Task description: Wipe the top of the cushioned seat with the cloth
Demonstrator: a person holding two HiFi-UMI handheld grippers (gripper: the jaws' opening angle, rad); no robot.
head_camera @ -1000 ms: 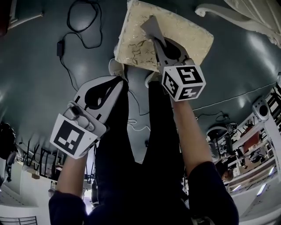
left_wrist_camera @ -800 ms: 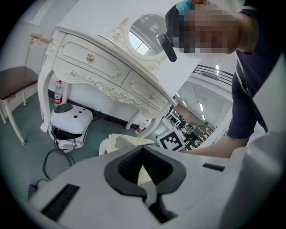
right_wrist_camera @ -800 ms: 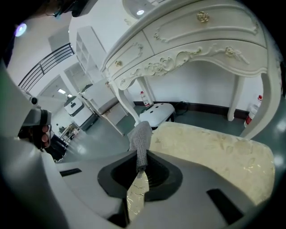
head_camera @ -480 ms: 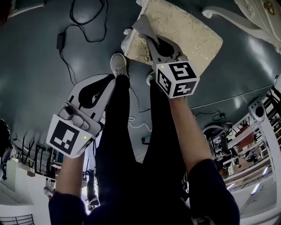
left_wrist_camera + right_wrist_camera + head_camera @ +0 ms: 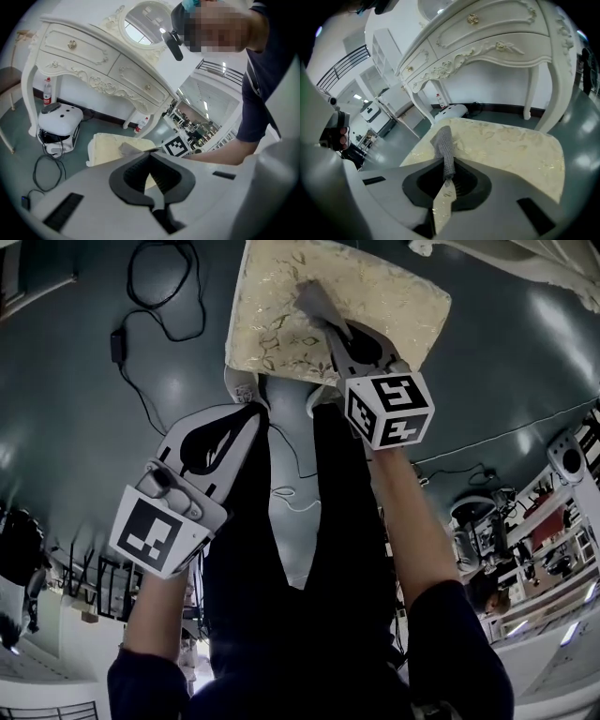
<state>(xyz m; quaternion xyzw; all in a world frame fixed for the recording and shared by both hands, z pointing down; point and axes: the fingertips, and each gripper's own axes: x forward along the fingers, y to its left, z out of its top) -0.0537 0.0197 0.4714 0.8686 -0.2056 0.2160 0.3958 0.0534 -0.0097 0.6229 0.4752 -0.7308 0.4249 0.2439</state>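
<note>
grey knit cloth pinched by right gripper, on brocade seat

We saw a white carved dressing table against the wall, with an oval mirror on top. A red-labelled bottle stood by its leg, just behind a white rounded appliance. On the dark green floor lay a looped black cable and its adapter.
</note>
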